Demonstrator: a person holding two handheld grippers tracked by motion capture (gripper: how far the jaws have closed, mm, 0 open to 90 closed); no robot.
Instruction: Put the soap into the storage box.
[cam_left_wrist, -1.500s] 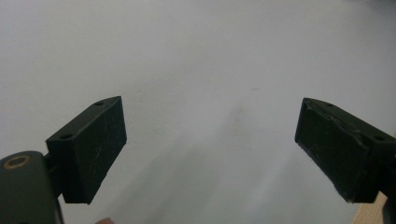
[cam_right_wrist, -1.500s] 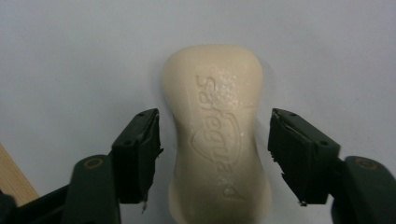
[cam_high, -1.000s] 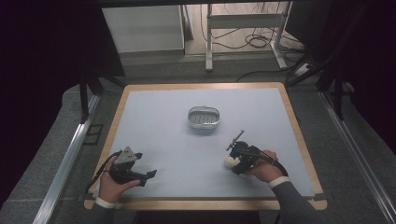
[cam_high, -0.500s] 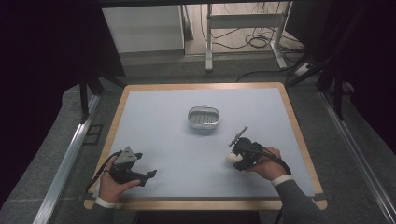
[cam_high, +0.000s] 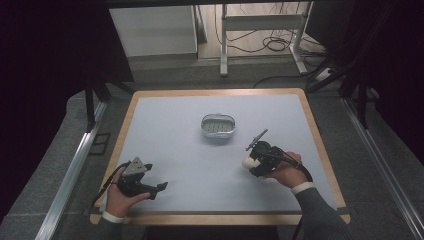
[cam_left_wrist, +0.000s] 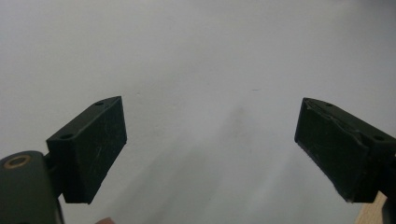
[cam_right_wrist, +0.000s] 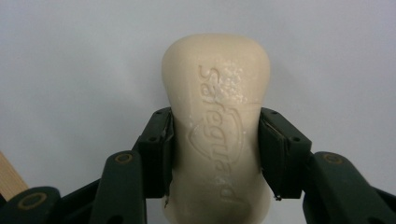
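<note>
The right gripper (cam_right_wrist: 215, 154) pinches a cream soap bar (cam_right_wrist: 217, 121) at its waist, low over the counter (cam_high: 190, 150); the dish (cam_high: 218, 125) ahead looks the likely target, needing a carry forward. Left gripper (cam_left_wrist: 210, 149) rests spread, empty

One table (cam_high: 170, 125) under it all. Two hand-held grippers out there: the left hand-held gripper (cam_high: 161, 186), jaws spread wide with nothing between them, and the right hand-held gripper (cam_high: 248, 163), clamped on one bar of soap (cam_right_wrist: 216, 121). And one small metal dish (cam_high: 218, 126) sitting mid-table.
</note>
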